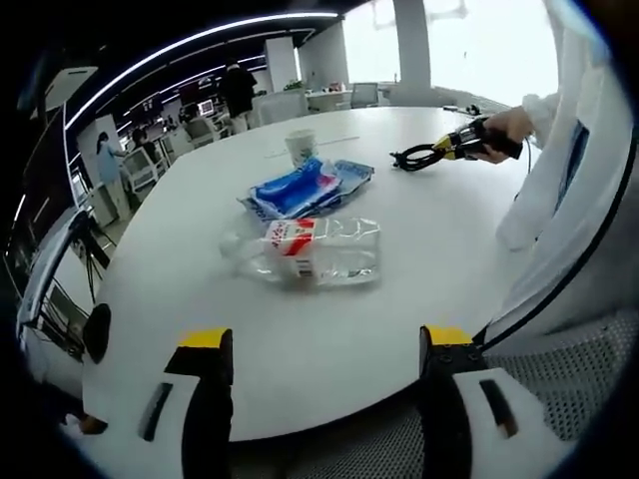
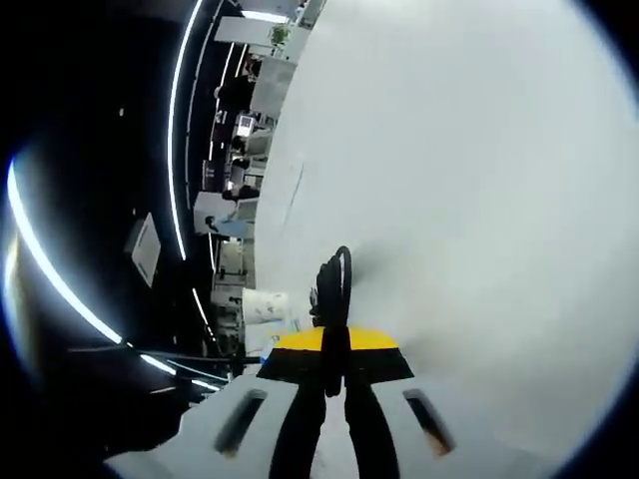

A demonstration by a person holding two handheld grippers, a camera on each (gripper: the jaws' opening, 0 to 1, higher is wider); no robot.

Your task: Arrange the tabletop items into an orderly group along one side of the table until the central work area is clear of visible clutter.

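My right gripper (image 2: 334, 371) pinches black cable (image 2: 333, 284) beyond plastic bottle (image 1: 305, 249); left gripper (image 1: 324, 399), jaws spread, sits short of bottle.

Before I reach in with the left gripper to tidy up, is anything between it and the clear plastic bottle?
Nothing visible: bare white table lies between the open left gripper and the clear plastic bottle.

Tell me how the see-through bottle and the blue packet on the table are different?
The clear bottle is see-through with a red and white label; the blue packet is blue and white and not see-through. The bottle looks rounded and bulky, while the packet looks flat and crinkly. The bottle lies nearer the left gripper, the packet behind it. Both lie on the white table.
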